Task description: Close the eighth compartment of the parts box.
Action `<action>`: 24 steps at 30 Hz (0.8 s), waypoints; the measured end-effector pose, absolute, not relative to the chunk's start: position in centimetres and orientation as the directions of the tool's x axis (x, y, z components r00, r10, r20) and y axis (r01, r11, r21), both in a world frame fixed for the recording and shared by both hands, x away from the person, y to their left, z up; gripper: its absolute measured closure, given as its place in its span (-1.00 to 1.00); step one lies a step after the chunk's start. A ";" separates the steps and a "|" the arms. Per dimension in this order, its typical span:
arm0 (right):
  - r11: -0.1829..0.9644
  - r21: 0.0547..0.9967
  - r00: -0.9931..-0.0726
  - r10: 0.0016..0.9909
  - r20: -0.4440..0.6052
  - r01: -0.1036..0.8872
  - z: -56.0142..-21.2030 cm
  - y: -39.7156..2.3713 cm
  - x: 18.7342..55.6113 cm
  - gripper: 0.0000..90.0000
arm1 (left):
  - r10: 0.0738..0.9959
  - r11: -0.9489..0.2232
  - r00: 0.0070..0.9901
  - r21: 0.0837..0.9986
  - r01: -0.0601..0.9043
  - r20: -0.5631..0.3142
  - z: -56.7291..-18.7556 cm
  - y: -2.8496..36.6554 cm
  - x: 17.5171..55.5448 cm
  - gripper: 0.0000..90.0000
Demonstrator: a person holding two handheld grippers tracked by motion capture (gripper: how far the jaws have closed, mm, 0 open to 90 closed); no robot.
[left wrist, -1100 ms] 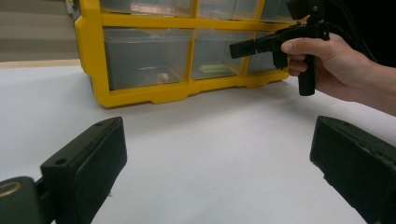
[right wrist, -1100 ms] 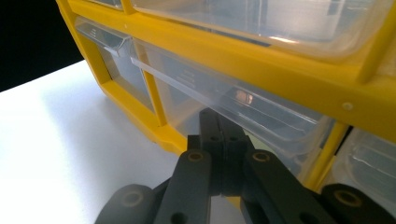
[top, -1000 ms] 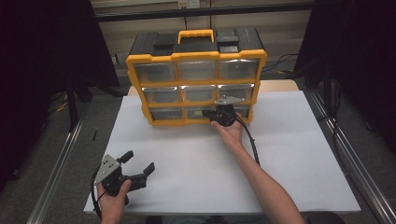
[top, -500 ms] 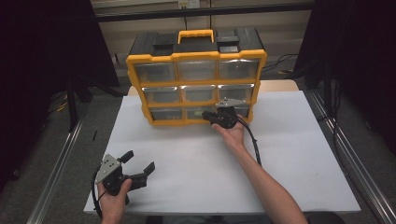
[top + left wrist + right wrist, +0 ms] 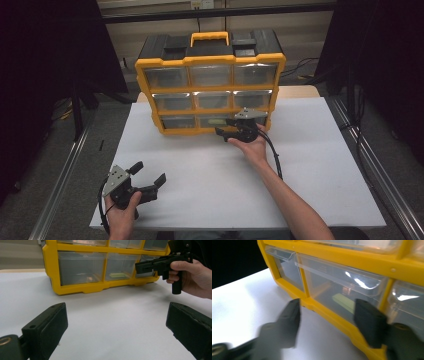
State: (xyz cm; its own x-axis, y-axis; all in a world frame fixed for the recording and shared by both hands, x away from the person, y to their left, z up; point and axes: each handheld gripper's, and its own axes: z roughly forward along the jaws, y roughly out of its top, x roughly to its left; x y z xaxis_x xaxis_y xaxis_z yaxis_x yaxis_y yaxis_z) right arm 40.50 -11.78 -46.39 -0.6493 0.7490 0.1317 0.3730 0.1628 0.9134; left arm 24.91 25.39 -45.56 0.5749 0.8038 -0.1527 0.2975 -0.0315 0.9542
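Observation:
A yellow and black organizer point(image 5: 210, 60) with clear drawers stands at the back of the white table point(image 5: 310, 165). My right gripper point(image 5: 225, 130) is open just in front of its bottom row. In the right gripper view the open gripper point(image 5: 329, 320) points at the bottom middle drawer point(image 5: 337, 282), a little short of touching it. A flat yellow-green piece point(image 5: 344, 302) lies inside that drawer. My left gripper point(image 5: 148, 175) is wide open above the table's front left, holding nothing. In the left gripper view its fingers point(image 5: 47, 325) frame bare table, with the organizer point(image 5: 82, 287) and the right gripper point(image 5: 152, 265) beyond.
Black metal frames and rails run along both sides of the table point(image 5: 370, 165). A dark curtain hangs at the left and right. A cable point(image 5: 275, 160) trails from the right gripper along the forearm. The bottom left drawer point(image 5: 80, 267) holds a small item.
The right hand and its gripper have drifted slightly right and toward me along the organizer's bottom row. The left gripper has stayed put, still open.

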 end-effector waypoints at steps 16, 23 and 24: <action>0.168 0.909 -0.638 0.760 0.126 0.380 -45.3 -12.7 38.2 -0.95 | 0.809 -0.037 0.571 0.957 0.289 -0.141 -45.6 25.6 24.8 -0.91; 0.146 0.921 -0.629 0.767 0.126 0.362 -44.6 -13.2 36.9 -0.95 | 0.812 -0.021 0.566 0.963 0.270 -0.141 -45.6 25.5 24.7 -0.91; 0.132 0.920 -0.627 0.766 0.141 0.368 -44.5 -13.4 36.7 -0.95 | 0.813 -0.021 0.565 0.963 0.270 -0.141 -45.6 25.5 24.7 -0.91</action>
State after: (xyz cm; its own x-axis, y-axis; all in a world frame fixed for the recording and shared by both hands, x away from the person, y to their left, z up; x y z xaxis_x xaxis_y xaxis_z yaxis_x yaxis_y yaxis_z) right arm 36.71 -13.40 -44.53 -0.6266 0.7665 0.1410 0.3680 0.1316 0.9205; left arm 24.71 25.55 -45.61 0.5654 0.8127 -0.1406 0.2700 -0.0213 0.9626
